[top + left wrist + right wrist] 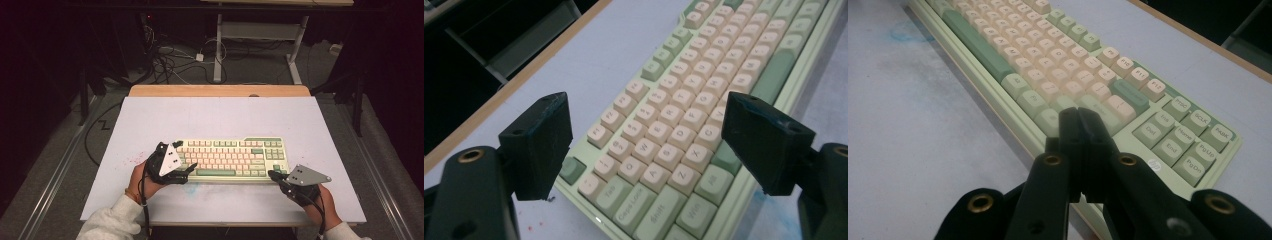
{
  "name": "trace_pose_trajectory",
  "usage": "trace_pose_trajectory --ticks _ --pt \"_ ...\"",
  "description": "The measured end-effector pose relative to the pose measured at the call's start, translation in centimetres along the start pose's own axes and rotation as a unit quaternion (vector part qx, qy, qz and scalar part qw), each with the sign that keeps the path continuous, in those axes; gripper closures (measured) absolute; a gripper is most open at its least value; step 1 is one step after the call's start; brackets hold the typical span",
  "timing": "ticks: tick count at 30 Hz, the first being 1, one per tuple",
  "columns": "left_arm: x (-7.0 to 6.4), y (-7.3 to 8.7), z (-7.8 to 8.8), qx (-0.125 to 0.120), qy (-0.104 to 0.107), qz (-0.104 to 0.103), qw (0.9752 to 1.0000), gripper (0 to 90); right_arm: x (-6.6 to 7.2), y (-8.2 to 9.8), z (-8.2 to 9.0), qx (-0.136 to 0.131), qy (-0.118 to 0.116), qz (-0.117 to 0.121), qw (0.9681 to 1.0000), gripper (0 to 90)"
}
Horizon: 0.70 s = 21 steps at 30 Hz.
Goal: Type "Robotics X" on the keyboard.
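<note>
A pale green keyboard [230, 157] with cream and green keys lies on the white tabletop [225, 115], near the front. My left gripper [184, 159] hovers at the keyboard's left end. In the left gripper view its jaws stand wide open [651, 145] with nothing held, and the left keys of the keyboard [684, 125] lie below the gap. My right gripper [274, 175] sits at the keyboard's front right corner. In the right gripper view its jaws are pressed together [1080, 120] with nothing between them, just over the front edge of the keyboard [1048, 65].
A wooden strip [220, 90] borders the far edge of the tabletop. Beyond it, cables [170, 60] lie on the floor beside a white desk frame [217, 50]. Bare white surface stretches behind and to both sides of the keyboard.
</note>
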<state>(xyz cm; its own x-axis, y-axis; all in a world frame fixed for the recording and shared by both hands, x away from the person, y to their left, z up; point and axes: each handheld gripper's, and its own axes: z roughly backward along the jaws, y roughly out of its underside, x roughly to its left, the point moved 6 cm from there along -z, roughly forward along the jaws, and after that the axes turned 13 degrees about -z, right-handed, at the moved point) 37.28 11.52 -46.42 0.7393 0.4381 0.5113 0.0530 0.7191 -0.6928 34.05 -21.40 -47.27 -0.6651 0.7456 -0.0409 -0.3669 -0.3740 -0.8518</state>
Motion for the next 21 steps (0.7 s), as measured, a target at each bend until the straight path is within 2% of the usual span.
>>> trace_pose_trajectory --ticks 3,6,10,12,15,21 --pt "-0.3 0.7 0.4 0.006 -0.002 0.003 1.0 19.3 0.0 -0.5 -0.3 0.001 0.0 0.0 1.0 90.0" --pt "-0.7 1.4 0.8 0.015 -0.004 -0.002 0.9999 19.3 0.1 -1.0 -0.7 0.002 -0.002 0.0 1.0 90.0" --pt "-0.9 2.3 1.1 0.021 -0.003 0.004 0.9998 19.3 0.2 -1.4 -1.5 0.01 -0.004 0.001 0.9999 90.0" --pt "-1.0 2.6 1.2 0.021 -0.002 0.009 0.9997 19.3 0.4 -1.7 -1.9 0.013 -0.008 0.004 0.9999 90.0" --pt "-1.3 3.2 1.3 0.033 0.002 0.002 0.9995 19.2 0.7 -2.1 -2.7 0.018 -0.011 0.01 0.9997 90.0" --pt "-1.6 3.9 1.5 0.04 0.004 0.009 0.9992 18.3 1.6 -3.0 -4.5 0.028 -0.026 0.017 0.9991 90.0"
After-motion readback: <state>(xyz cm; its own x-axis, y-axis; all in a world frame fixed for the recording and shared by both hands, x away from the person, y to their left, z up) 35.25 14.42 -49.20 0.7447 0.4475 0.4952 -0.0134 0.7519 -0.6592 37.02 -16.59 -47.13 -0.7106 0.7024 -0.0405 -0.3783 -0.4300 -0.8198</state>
